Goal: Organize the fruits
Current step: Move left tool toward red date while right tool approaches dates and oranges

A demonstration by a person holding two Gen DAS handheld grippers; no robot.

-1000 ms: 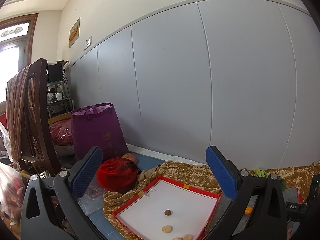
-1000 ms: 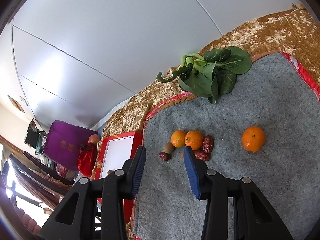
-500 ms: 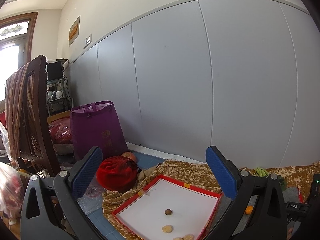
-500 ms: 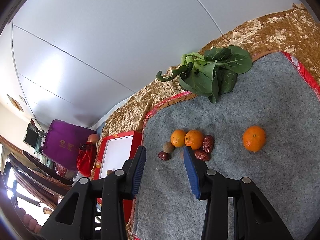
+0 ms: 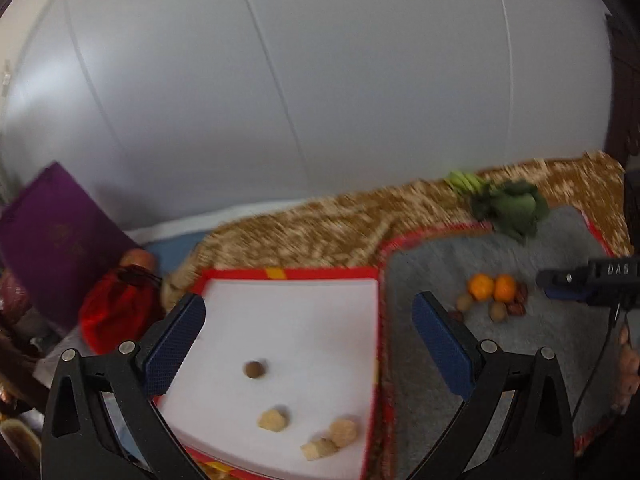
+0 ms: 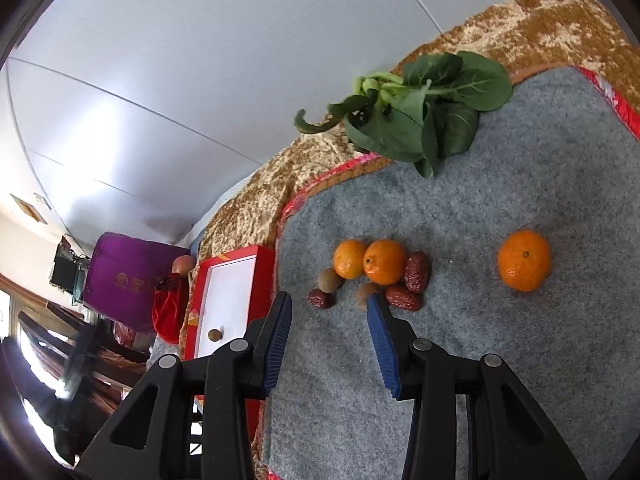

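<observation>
A red-rimmed white tray (image 5: 288,280) holds a small brown fruit (image 5: 254,369) and three pale pieces (image 5: 273,420). My left gripper (image 5: 308,336) is open and empty above the tray. On the grey mat (image 6: 500,360) lie two oranges (image 6: 368,260), red dates (image 6: 416,272), small brown fruits (image 6: 329,280) and a lone orange (image 6: 524,260). My right gripper (image 6: 328,324) is open and empty just in front of the fruit cluster. The cluster also shows in the left wrist view (image 5: 492,288), with the right gripper (image 5: 592,284) beside it.
A leafy green vegetable (image 6: 420,108) lies at the mat's far edge. A purple bag (image 5: 56,240), a red pouch (image 5: 116,312) and an apple (image 5: 138,258) sit left of the tray. A gold cloth (image 5: 320,228) covers the table. A grey wall stands behind.
My left gripper has swung right and tilted down, bringing the tray and grey mat into fuller view. My right gripper has barely moved.
</observation>
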